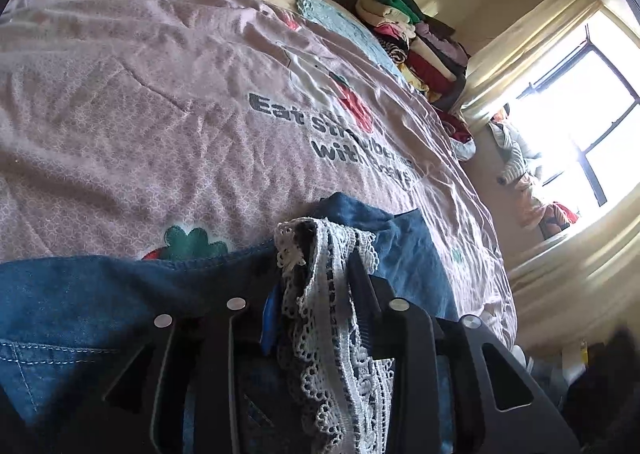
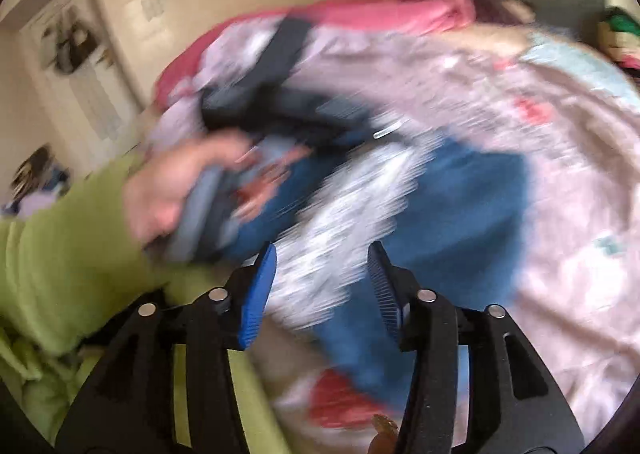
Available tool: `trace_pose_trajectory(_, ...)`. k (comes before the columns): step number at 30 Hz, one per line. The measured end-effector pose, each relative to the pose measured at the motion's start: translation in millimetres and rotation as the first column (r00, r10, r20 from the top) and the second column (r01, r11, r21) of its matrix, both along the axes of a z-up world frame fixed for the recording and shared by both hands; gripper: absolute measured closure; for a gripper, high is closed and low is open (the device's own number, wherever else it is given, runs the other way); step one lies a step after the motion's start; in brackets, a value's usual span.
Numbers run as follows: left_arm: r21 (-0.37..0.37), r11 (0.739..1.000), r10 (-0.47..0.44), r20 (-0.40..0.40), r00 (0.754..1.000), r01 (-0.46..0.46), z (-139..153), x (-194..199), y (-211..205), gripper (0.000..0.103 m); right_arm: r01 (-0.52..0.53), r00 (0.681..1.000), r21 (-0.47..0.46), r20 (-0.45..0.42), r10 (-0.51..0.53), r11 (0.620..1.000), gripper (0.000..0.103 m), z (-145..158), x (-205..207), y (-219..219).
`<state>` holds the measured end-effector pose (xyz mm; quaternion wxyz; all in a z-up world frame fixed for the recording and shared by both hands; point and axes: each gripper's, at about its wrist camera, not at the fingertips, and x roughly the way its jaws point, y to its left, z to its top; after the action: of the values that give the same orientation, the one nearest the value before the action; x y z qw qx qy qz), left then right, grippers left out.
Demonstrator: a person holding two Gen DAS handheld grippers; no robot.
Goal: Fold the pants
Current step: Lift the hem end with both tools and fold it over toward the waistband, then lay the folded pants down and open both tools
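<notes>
The left gripper (image 1: 320,254) angles downward, its black fingers (image 1: 362,282) pinched close together on bunched white lace trim (image 1: 320,294) that fills the gap between them. The right gripper (image 2: 322,278) has its blue pads (image 2: 260,294) apart with nothing pressed between them. Beyond its left finger, a hand (image 2: 176,181) in a green sleeve (image 2: 68,254), blurred, seems to grip the other tool's handle.

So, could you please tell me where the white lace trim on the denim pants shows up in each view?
Left wrist view: the lace trim is bottom centre, bunched and pinched in the left claw.
Right wrist view: it is a blurred white streak at centre, beyond the open right claw.
Shared landmark: the pink strawberry bedspread.
</notes>
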<state>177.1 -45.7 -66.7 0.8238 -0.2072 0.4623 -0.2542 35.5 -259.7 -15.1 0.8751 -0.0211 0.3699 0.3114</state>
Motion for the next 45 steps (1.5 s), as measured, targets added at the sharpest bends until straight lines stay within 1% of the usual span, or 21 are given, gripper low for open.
trace_pose_trajectory(1,0.006,1.0,-0.003,0.011,1.0,0.003,3,-1,0,0.084,0.047,0.999,-0.013,0.004,-0.047,0.999,0.062,2,10,-8)
trace_pose_trajectory(3,0.016,1.0,-0.008,0.05,0.999,0.007,12,-7,0,0.085,0.107,0.994,-0.024,0.025,-0.106,0.994,0.061,5,35,-21)
trace_pose_trajectory(5,0.027,1.0,-0.004,0.068,0.998,0.003,18,-9,2,0.085,0.141,0.989,-0.069,0.054,-0.137,0.988,0.061,5,53,-22)
trace_pose_trajectory(7,0.094,0.995,0.006,0.073,0.997,-0.013,17,-8,2,0.085,0.124,0.991,-0.104,0.06,-0.118,0.987,0.061,-1,72,-14)
trace_pose_trajectory(8,0.11,0.994,0.004,0.069,0.998,-0.012,14,-7,1,0.085,0.118,0.992,-0.117,0.058,-0.112,0.986,0.061,-7,78,-11)
trace_pose_trajectory(10,0.126,0.992,0.008,0.053,0.999,-0.015,7,-4,0,0.084,0.06,0.998,-0.156,0.008,-0.059,0.986,0.061,-23,95,1)
trace_pose_trajectory(13,0.148,0.989,0.01,0.051,0.999,-0.017,0,-2,-1,0.076,0.074,0.993,-0.245,-0.073,-0.095,0.967,0.062,-54,124,7)
trace_pose_trajectory(15,0.156,0.988,0.003,0.048,0.999,-0.011,-2,-3,-1,0.074,0.099,0.987,-0.2,-0.102,-0.122,0.975,0.062,-62,129,-2)
trace_pose_trajectory(17,0.152,0.988,0.002,0.051,0.999,-0.01,-2,-6,0,0.071,0.11,0.987,-0.189,-0.091,-0.129,0.976,0.062,-62,127,-4)
trace_pose_trajectory(18,0.142,0.99,0.008,0.051,0.999,-0.016,1,-8,3,0.066,0.111,0.988,-0.193,-0.083,-0.129,0.975,0.062,-62,126,-4)
trace_pose_trajectory(19,0.137,0.99,0.012,0.054,0.998,-0.019,3,-10,3,0.059,0.111,0.989,-0.192,-0.079,-0.128,0.975,0.062,-62,124,-4)
trace_pose_trajectory(20,0.131,0.991,0.012,0.067,0.998,-0.021,9,-15,6,0.055,0.115,0.988,-0.182,-0.078,-0.13,0.977,0.061,-60,122,-6)
trace_pose_trajectory(22,0.143,0.989,0.016,0.1,0.995,-0.03,18,-25,9,0.044,0.133,0.987,-0.151,-0.07,-0.145,0.98,0.059,-50,114,-12)
trace_pose_trajectory(24,0.151,0.987,0.03,0.127,0.991,-0.049,27,-37,16,0.039,0.148,0.987,-0.113,-0.048,-0.154,0.983,0.054,-39,101,-19)
trace_pose_trajectory(27,0.132,0.988,0.059,0.137,0.989,-0.077,35,-56,31,0.039,0.165,0.986,-0.066,-0.014,-0.166,0.984,0.048,-21,81,-27)
trace_pose_trajectory(29,0.131,0.987,0.073,0.132,0.989,-0.091,37,-66,39,0.039,0.17,0.985,-0.039,0.014,-0.169,0.985,0.04,-13,64,-33)
trace_pose_trajectory(33,0.106,0.99,0.081,0.141,0.987,-0.096,46,-90,49,0.039,0.183,0.983,-0.025,0.037,-0.182,0.983,0.036,-5,38,-42)
trace_pose_trajectory(34,0.094,0.992,0.073,0.148,0.986,-0.088,50,-97,51,0.039,0.186,0.982,-0.032,0.042,-0.184,0.982,0.033,-4,31,-44)
trace_pose_trajectory(38,0.081,0.994,0.061,0.154,0.986,-0.074,54,-119,51,0.039,0.183,0.982,-0.05,0.066,-0.18,0.982,0.03,0,9,-48)
trace_pose_trajectory(40,0.071,0.995,0.057,0.134,0.989,-0.067,50,-133,49,0.039,0.172,0.983,-0.063,0.08,-0.166,0.983,0.03,1,0,-48)
trace_pose_trajectory(45,0.007,1.0,0.02,0.053,0.998,-0.021,31,-161,38,0.039,0.144,0.985,-0.076,0.11,-0.136,0.987,0.03,1,-18,-43)
